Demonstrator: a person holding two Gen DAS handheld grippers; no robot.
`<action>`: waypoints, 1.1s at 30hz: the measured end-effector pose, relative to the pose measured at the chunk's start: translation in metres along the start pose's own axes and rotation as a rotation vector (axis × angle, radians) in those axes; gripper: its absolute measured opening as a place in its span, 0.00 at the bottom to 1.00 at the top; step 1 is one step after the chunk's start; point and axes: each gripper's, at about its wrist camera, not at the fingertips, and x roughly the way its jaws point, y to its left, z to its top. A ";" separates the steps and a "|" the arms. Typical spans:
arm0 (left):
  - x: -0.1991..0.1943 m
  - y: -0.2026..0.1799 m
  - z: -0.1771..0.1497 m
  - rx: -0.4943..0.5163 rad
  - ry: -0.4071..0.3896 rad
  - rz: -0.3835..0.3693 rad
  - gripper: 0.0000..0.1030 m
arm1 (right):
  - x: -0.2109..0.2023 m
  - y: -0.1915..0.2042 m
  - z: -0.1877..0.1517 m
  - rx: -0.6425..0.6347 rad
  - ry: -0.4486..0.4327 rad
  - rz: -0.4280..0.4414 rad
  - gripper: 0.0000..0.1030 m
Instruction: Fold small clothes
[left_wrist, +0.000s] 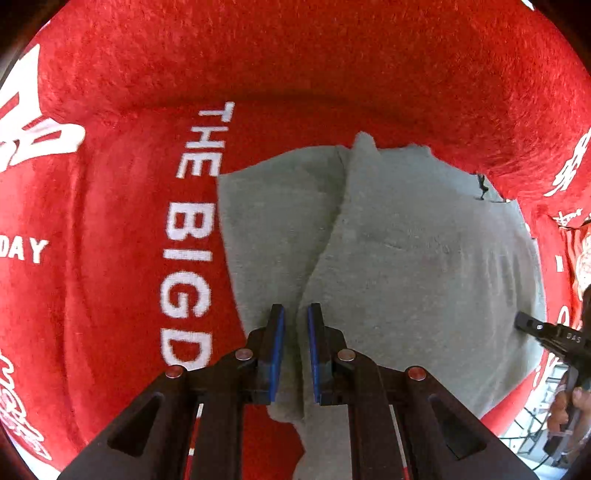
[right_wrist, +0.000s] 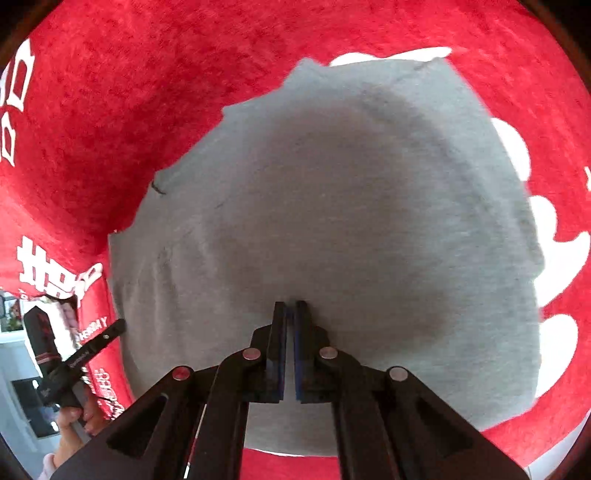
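Note:
A small grey garment (left_wrist: 406, 258) lies on a red cloth with white lettering (left_wrist: 110, 221). In the left wrist view a folded flap edge runs from the top down to my left gripper (left_wrist: 296, 314), whose blue pads stand slightly apart with a grey fold of the garment between them. In the right wrist view the garment (right_wrist: 332, 221) fills the middle. My right gripper (right_wrist: 291, 306) is shut on its near part. The right gripper also shows at the right edge of the left wrist view (left_wrist: 546, 332); the left gripper shows at the lower left of the right wrist view (right_wrist: 92, 347).
The red cloth (right_wrist: 110, 92) with white characters covers the whole surface around the garment. Its edge hangs at the lower left of the right wrist view, with room furniture (right_wrist: 22, 369) beyond. A person's hand (right_wrist: 74, 417) holds the left gripper handle.

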 end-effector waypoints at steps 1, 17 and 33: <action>-0.002 -0.001 0.000 0.003 0.001 0.013 0.13 | -0.004 -0.003 0.000 0.014 -0.006 -0.010 0.01; -0.067 -0.007 -0.037 -0.012 -0.035 0.114 0.13 | -0.044 -0.010 -0.037 0.098 0.007 0.060 0.06; -0.074 -0.012 -0.046 -0.112 -0.073 0.220 0.99 | -0.024 0.021 -0.067 0.066 0.080 0.115 0.13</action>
